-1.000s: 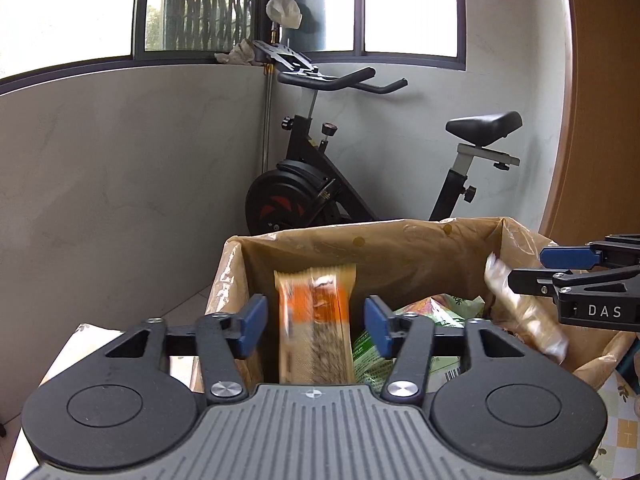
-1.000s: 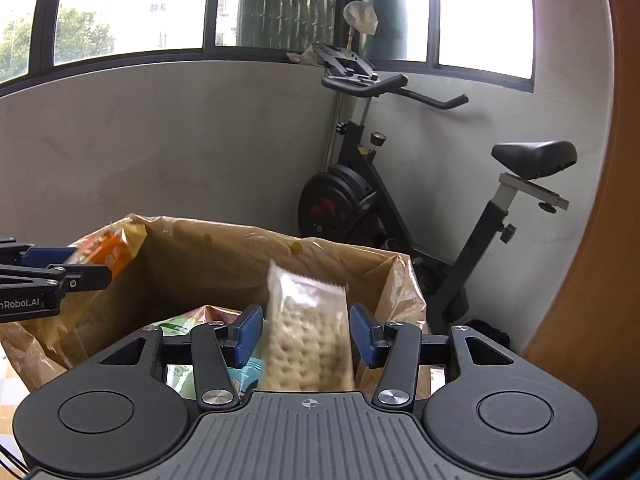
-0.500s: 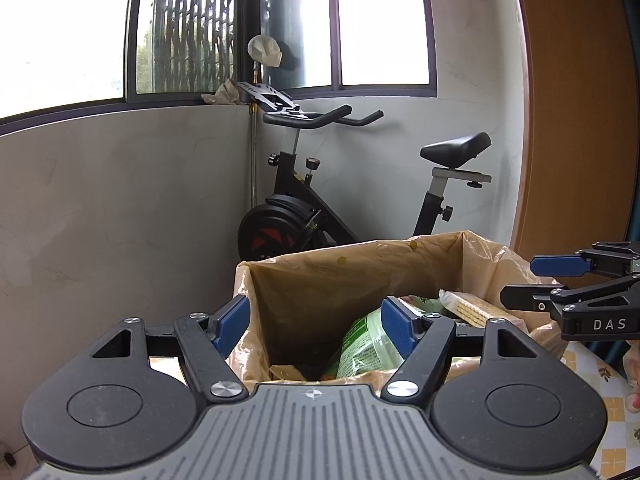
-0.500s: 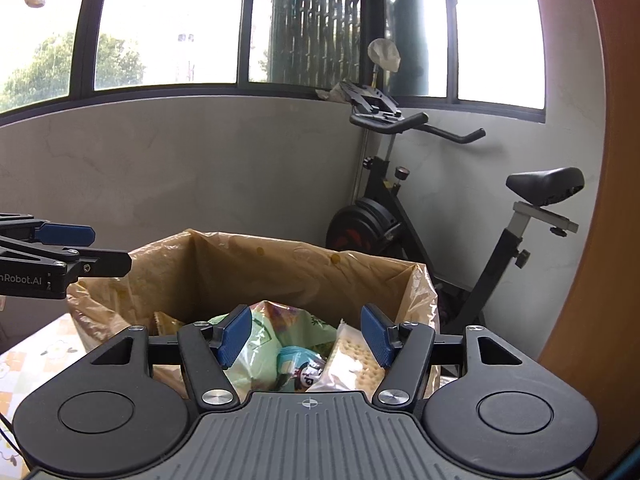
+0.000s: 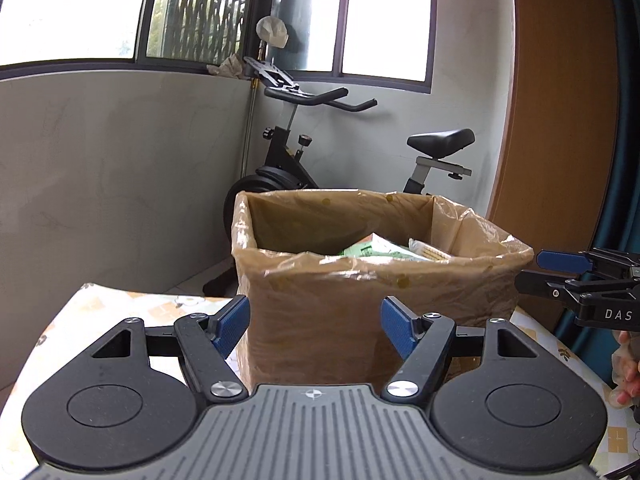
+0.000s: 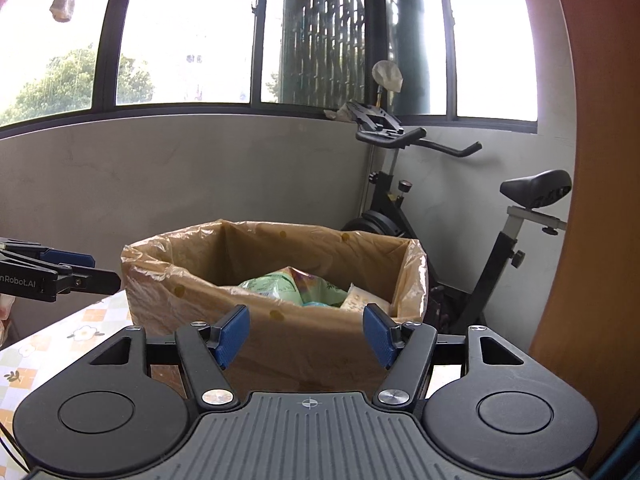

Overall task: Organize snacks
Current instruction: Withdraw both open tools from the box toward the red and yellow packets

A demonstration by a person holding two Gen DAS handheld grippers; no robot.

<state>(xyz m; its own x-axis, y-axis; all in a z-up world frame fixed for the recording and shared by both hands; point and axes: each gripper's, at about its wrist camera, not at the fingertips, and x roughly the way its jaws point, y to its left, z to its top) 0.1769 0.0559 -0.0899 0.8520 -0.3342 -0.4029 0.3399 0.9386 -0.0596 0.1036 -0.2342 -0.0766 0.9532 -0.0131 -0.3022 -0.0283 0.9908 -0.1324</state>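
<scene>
A box lined with a brown plastic bag (image 5: 360,292) stands on the table; it also shows in the right wrist view (image 6: 272,340). Inside lie a green snack bag (image 6: 280,286) and a cracker pack (image 5: 430,251), also seen in the right wrist view (image 6: 360,300). My left gripper (image 5: 316,326) is open and empty, just in front of the box. My right gripper (image 6: 306,334) is open and empty, in front of the box too. Each gripper shows at the edge of the other's view: the right one (image 5: 560,270), the left one (image 6: 76,268).
The table has a flowered checked cloth (image 5: 132,304). An exercise bike (image 5: 304,152) stands behind the box by the grey wall under the windows. A wooden panel (image 6: 600,200) is at the right. A hand (image 5: 628,368) shows at the right edge.
Both grippers let go of their snacks, an orange bar and a cracker pack, into the box. Both opened wider and drew back and down from above the box.
</scene>
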